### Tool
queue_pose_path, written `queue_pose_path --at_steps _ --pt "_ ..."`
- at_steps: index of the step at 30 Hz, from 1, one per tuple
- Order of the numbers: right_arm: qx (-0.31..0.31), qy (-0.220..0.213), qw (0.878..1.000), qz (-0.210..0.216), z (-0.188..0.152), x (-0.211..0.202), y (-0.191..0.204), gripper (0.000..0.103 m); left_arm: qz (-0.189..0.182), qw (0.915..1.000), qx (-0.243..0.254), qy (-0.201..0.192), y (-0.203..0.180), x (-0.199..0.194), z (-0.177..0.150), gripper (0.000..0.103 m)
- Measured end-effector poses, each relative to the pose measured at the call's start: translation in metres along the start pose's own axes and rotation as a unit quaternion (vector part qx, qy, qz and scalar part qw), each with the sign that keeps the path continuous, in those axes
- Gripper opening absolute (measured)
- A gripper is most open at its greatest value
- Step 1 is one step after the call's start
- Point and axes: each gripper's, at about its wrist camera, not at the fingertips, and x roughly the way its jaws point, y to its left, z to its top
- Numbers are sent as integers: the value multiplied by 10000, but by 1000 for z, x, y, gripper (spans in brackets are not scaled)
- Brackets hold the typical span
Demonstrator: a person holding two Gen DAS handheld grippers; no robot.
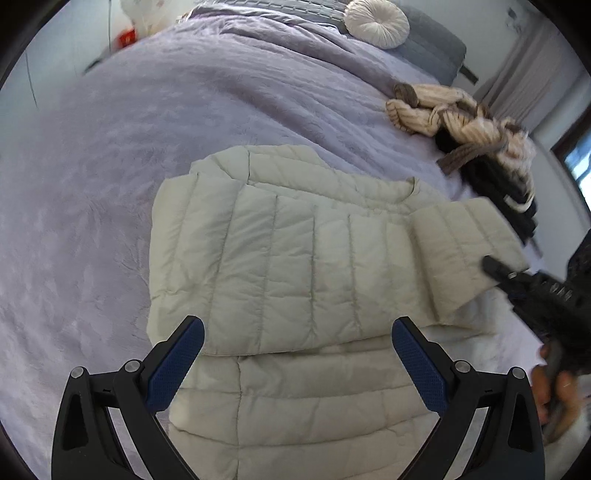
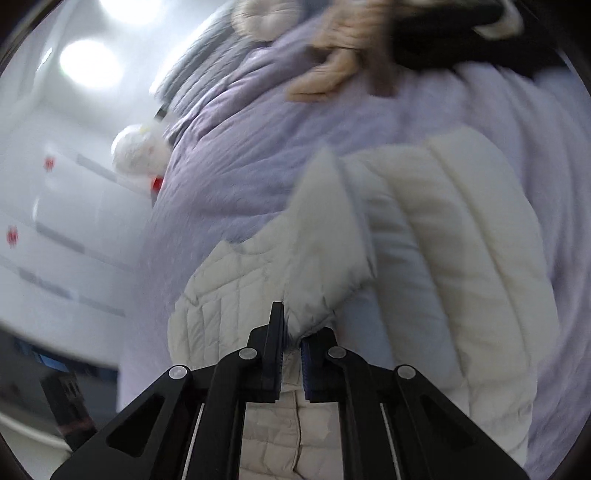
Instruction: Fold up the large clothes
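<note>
A pale quilted down jacket (image 1: 288,258) lies partly folded on the lilac bedspread (image 1: 110,166). My left gripper (image 1: 297,345) is open and empty, hovering over the jacket's near part. My right gripper (image 2: 291,345) is shut on the end of the jacket's sleeve (image 2: 328,266) and holds it lifted above the body of the jacket (image 2: 461,277). In the left wrist view the right gripper (image 1: 496,269) shows at the right, pinching the sleeve (image 1: 465,251) raised over the jacket's right side.
A pile of striped cream and dark clothes (image 1: 476,129) lies at the bed's far right. A round white cushion (image 1: 376,22) and grey pillows (image 1: 432,48) sit at the head. White cabinets (image 2: 55,221) stand beyond the bed.
</note>
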Motion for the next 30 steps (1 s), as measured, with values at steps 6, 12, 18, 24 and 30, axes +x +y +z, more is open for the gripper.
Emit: queue_pose_path --at_steps 6,12,18,24,30 --pt "-1137 775 9905 -46 -21 48 52 9 -773 9953 -552 163 21 4 9 102" --pt "-1051 1342 9853 -99 -36 73 53 64 -1339 9878 -719 351 17 22 19 102" --pt "-835 1324 9875 -168 -29 43 29 64 -1418 9862 -637 575 -5 51 24 102" --pt "102 1231 9923 105 -28 0 -33 64 -1180 9880 -622 784 -18 87 32 102" --pt "722 1244 9892 283 -39 -2 -70 64 -1008 9901 -688 689 -32 97 39 93"
